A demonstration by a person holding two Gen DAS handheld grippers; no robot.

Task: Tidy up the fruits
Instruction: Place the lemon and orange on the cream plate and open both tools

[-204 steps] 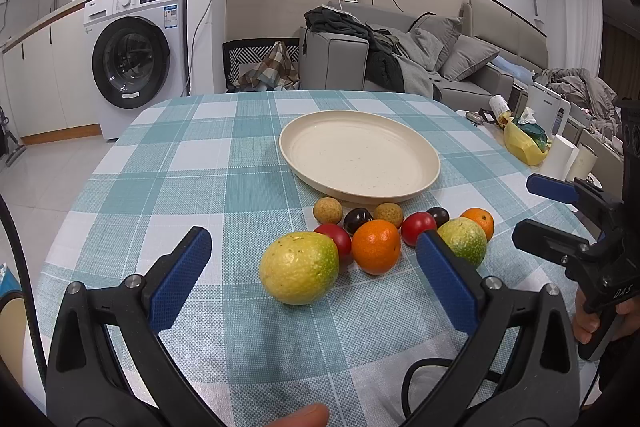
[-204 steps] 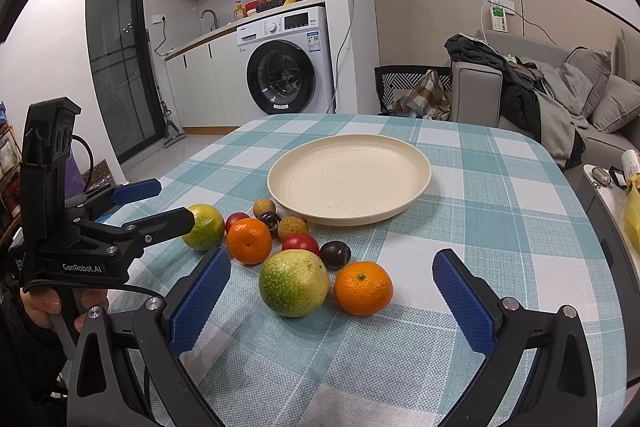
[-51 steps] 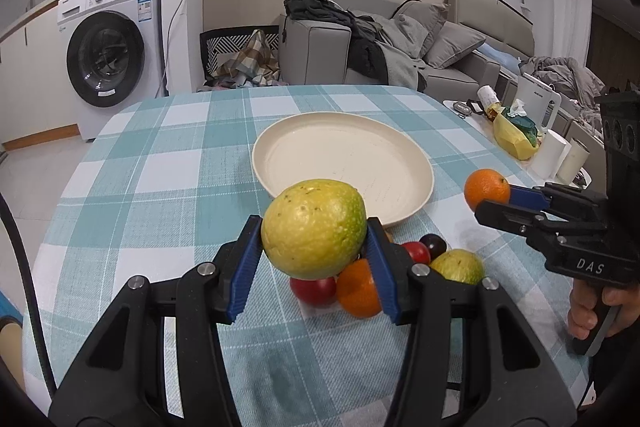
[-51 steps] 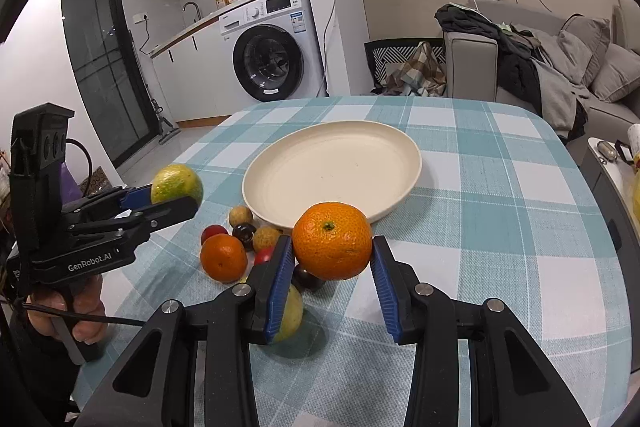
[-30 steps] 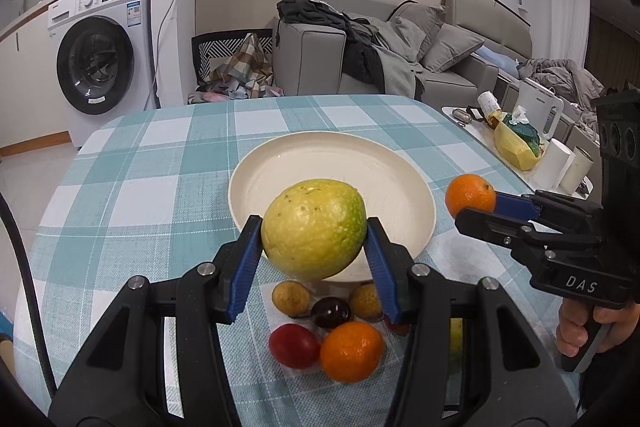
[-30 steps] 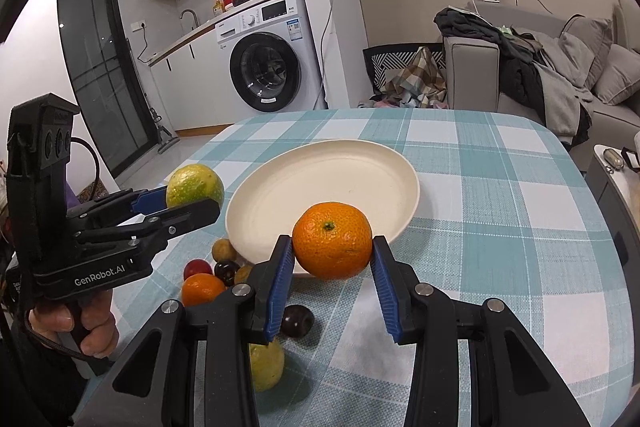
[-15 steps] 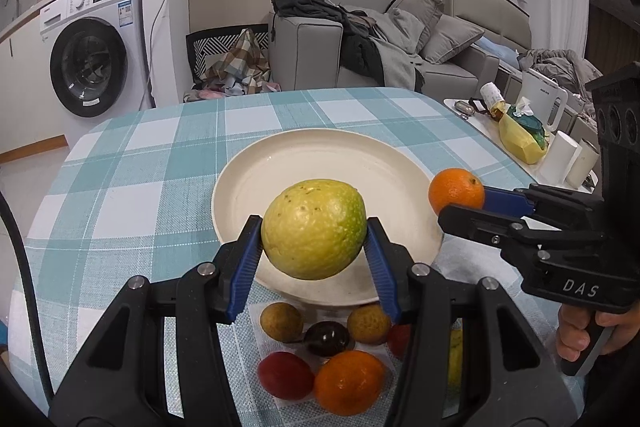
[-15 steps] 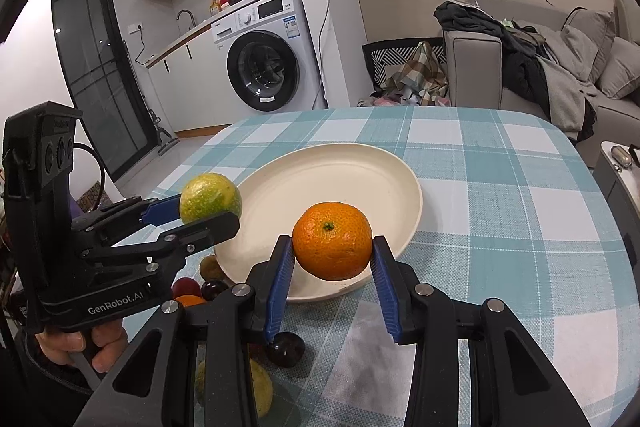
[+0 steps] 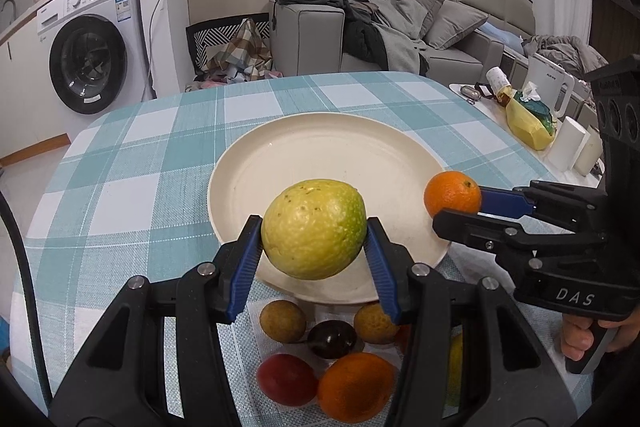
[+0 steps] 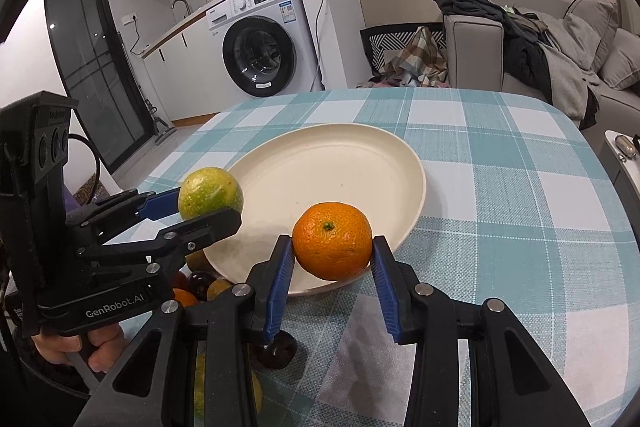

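Note:
A round cream plate point(image 9: 320, 155) point(image 10: 360, 151) lies empty on the teal checked tablecloth. My left gripper point(image 9: 314, 253) point(image 10: 208, 207) is shut on a large yellow-green citrus fruit point(image 9: 314, 235) point(image 10: 210, 194), held above the plate's near rim. My right gripper point(image 10: 332, 261) point(image 9: 456, 205) is shut on an orange point(image 10: 331, 241) point(image 9: 452, 194) over the plate's right edge. Several small fruits lie on the cloth in front of the plate: a red one point(image 9: 286, 379), another orange point(image 9: 354, 385), a dark plum point(image 9: 332, 339), and two brownish ones point(image 9: 282, 321).
A person's hand point(image 9: 588, 337) holds the right tool, another hand point(image 10: 76, 345) the left. A side table at the right carries a yellow bag point(image 9: 528, 121) and white cups point(image 9: 568, 143). A washing machine point(image 9: 88, 55) and a sofa point(image 9: 400, 27) stand beyond the table.
Both grippers, each with its fruit, have moved forward and slightly down, from the fruit pile to above the plate's near edges.

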